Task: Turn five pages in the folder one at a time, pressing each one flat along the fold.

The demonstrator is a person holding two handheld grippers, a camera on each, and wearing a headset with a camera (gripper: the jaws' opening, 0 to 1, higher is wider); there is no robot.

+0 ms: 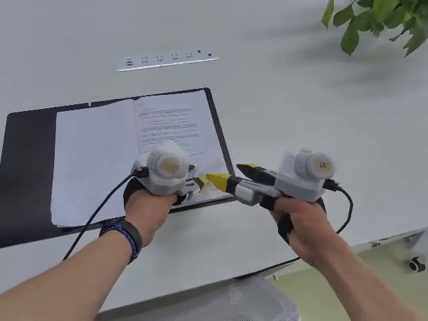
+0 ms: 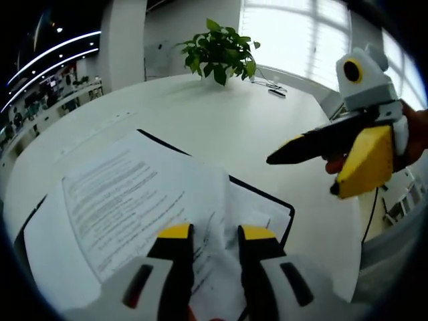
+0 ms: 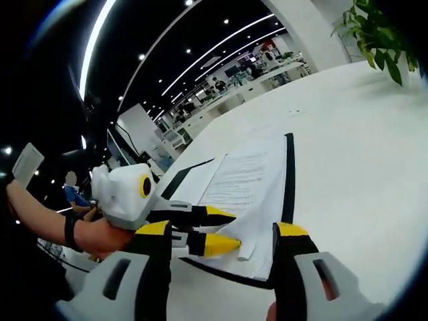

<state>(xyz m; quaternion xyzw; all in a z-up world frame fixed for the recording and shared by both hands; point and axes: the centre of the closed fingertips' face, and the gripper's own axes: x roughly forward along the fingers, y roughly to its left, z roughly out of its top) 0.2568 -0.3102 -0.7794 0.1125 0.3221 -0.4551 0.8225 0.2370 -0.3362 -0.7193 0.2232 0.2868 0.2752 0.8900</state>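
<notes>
A black folder (image 1: 27,167) lies open on the white table, with a blank left page (image 1: 93,160) and a printed right page (image 1: 177,127). My left gripper (image 1: 195,186) rests over the printed page's near right corner. In the left gripper view its yellow-tipped jaws (image 2: 216,234) stand narrowly apart, with raised, creased paper (image 2: 214,257) between them. My right gripper (image 1: 231,175) hovers just right of the folder's edge, pointing left at the left gripper. Its jaws stand wide open (image 3: 224,231) around nothing, above the curled page corner (image 3: 257,257).
A socket strip (image 1: 167,60) is set into the table beyond the folder. A potted plant (image 1: 381,20) stands at the far right. The table's front edge (image 1: 374,241) runs close behind my right hand, with a mesh chair (image 1: 221,301) below. Cables trail from both grippers.
</notes>
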